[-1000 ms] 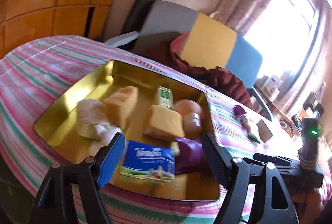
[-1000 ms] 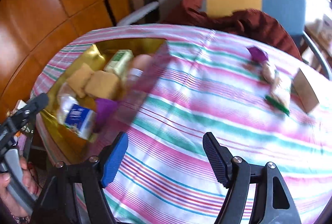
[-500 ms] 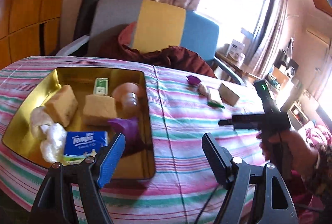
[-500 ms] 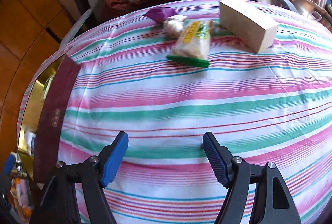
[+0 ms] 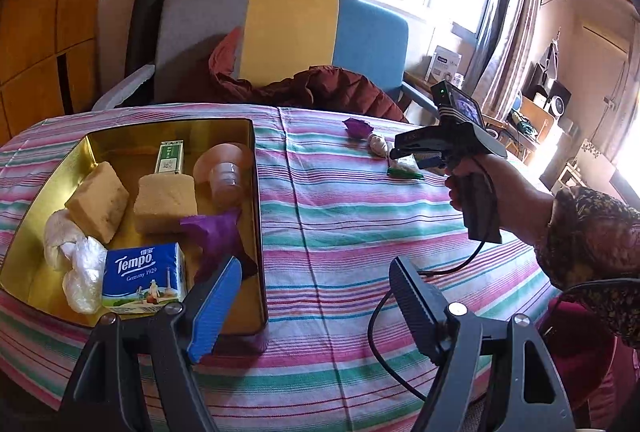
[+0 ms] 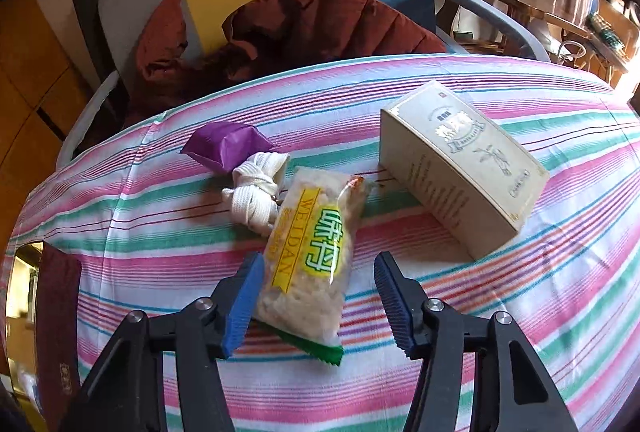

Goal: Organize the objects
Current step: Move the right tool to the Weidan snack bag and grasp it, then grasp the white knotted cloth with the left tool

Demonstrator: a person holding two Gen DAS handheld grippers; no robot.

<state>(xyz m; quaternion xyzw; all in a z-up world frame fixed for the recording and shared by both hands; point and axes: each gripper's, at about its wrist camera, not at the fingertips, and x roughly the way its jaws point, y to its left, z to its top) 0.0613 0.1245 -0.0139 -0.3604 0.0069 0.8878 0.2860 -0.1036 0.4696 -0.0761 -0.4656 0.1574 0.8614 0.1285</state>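
A gold tin (image 5: 256,192) on the striped tablecloth holds a Tempo tissue pack (image 5: 144,278), two sponge cakes (image 5: 166,198), a purple packet (image 5: 218,232) and other items. My left gripper (image 5: 316,306) is open and empty beside the tin's near right corner. My right gripper (image 6: 320,296) is open, its jaws on either side of the near end of a clear snack packet (image 6: 312,252) with yellow and green print. Beyond it lie a white rolled cloth (image 6: 256,188) and a purple packet (image 6: 228,146). The right gripper also shows in the left wrist view (image 5: 416,162).
A beige carton (image 6: 460,168) lies on the cloth to the right of the snack packet. A chair with a dark red jacket (image 6: 312,24) stands behind the table. The tin's dark red wall (image 6: 56,304) shows at the left edge of the right wrist view.
My right gripper has moved forward across the table to the snack packet, which now lies between its jaws. My left gripper has pulled back and swung right, away from over the tin.
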